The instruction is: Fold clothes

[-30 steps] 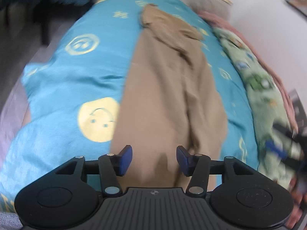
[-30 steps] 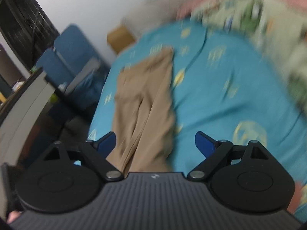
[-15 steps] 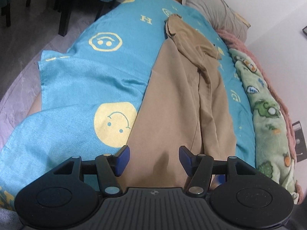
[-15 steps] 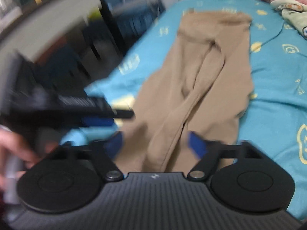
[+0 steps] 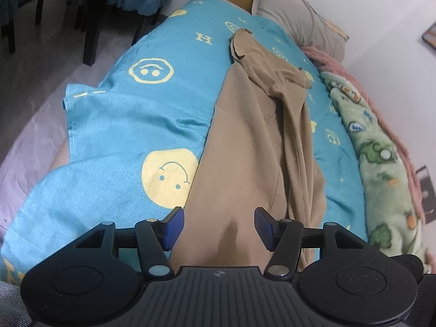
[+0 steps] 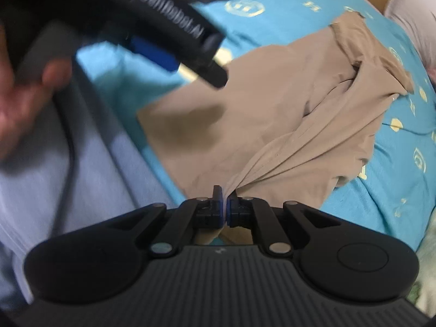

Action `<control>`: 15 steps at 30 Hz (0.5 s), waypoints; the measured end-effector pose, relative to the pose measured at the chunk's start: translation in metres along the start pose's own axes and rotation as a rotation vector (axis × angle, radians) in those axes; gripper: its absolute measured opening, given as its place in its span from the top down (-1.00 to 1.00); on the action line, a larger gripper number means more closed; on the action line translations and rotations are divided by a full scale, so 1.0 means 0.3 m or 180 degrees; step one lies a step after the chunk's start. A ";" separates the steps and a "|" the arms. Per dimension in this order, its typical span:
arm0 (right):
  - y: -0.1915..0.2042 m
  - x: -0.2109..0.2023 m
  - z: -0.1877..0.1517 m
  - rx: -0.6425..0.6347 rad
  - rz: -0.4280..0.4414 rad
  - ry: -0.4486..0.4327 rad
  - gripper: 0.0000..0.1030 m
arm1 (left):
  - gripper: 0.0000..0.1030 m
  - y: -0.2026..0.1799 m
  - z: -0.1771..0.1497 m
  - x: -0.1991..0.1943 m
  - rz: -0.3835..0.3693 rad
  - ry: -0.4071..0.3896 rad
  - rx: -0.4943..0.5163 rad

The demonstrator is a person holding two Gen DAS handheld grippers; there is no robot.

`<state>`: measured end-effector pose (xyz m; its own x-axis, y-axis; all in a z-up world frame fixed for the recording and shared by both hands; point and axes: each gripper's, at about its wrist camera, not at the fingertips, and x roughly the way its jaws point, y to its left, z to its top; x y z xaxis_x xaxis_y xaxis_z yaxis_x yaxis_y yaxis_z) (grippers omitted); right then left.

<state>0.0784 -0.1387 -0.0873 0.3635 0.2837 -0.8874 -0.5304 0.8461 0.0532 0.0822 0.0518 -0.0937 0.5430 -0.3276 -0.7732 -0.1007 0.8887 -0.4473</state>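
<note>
Tan trousers (image 5: 253, 147) lie lengthwise on a bed with a turquoise smiley-print cover (image 5: 130, 125); their far end is bunched and crumpled. My left gripper (image 5: 218, 227) hovers open over the near end of the trousers, blue pads apart with tan cloth showing between them. In the right wrist view the same tan trousers (image 6: 272, 114) spread ahead, and my right gripper (image 6: 225, 203) is shut on a pinched fold at their near edge, the cloth pulled taut into the pads. The left gripper (image 6: 174, 41) appears blurred at upper left, held by a hand (image 6: 19, 103).
A green patterned blanket (image 5: 381, 163) and a pink blanket (image 5: 340, 68) run along the wall side. A grey pillow (image 5: 299, 24) lies at the bed's head. Dark chair legs (image 5: 90, 27) stand on the floor to the left. Light blue trousers of the person (image 6: 54, 177) fill the lower left.
My right gripper swung toward the trousers' near edge and shut on a fold of them. The left gripper stayed open and shifted slightly over the near end.
</note>
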 end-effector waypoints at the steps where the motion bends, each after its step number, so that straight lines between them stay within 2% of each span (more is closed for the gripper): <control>1: -0.002 -0.010 -0.003 -0.0005 0.0019 0.0007 0.89 | -0.16 0.001 0.001 0.005 0.0025 0.0017 -0.0002; 5: -0.008 -0.052 -0.015 -0.0027 0.0096 0.0033 0.82 | -0.16 0.021 0.005 0.021 0.0059 0.0089 -0.0068; 6: -0.010 -0.062 -0.018 -0.0033 0.0115 0.0040 0.76 | -0.16 0.024 0.006 0.024 0.0050 0.0112 -0.0078; 7: -0.033 -0.086 -0.026 0.0125 0.0178 -0.0038 0.67 | -0.16 0.027 0.009 0.029 0.0052 0.0132 -0.0087; 8: -0.065 -0.116 -0.036 0.0358 0.0260 -0.0154 0.20 | -0.16 0.028 0.011 0.034 0.0061 0.0152 -0.0096; 9: -0.098 -0.146 -0.046 0.0591 0.0342 -0.0271 -0.37 | -0.16 0.029 0.013 0.040 0.0066 0.0173 -0.0104; 10: -0.131 -0.177 -0.057 0.0824 0.0424 -0.0388 -0.59 | -0.17 0.031 0.016 0.047 0.0066 0.0199 -0.0113; 11: -0.163 -0.207 -0.067 0.1057 0.0505 -0.0505 -0.69 | -0.17 0.033 0.018 0.053 0.0070 0.0220 -0.0122; 12: -0.196 -0.237 -0.077 0.1290 0.0587 -0.0622 -0.68 | -0.17 0.033 0.019 0.057 0.0080 0.0232 -0.0131; 15: -0.283 -0.225 -0.135 0.2074 0.0489 -0.0686 -0.68 | -0.20 0.036 0.021 0.071 0.0082 0.0304 -0.0162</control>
<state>0.0679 -0.2481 -0.0505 0.5007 0.4476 -0.7409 -0.0453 0.8683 0.4940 0.0979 0.0566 -0.1121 0.4579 -0.3362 -0.8230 -0.1571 0.8806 -0.4471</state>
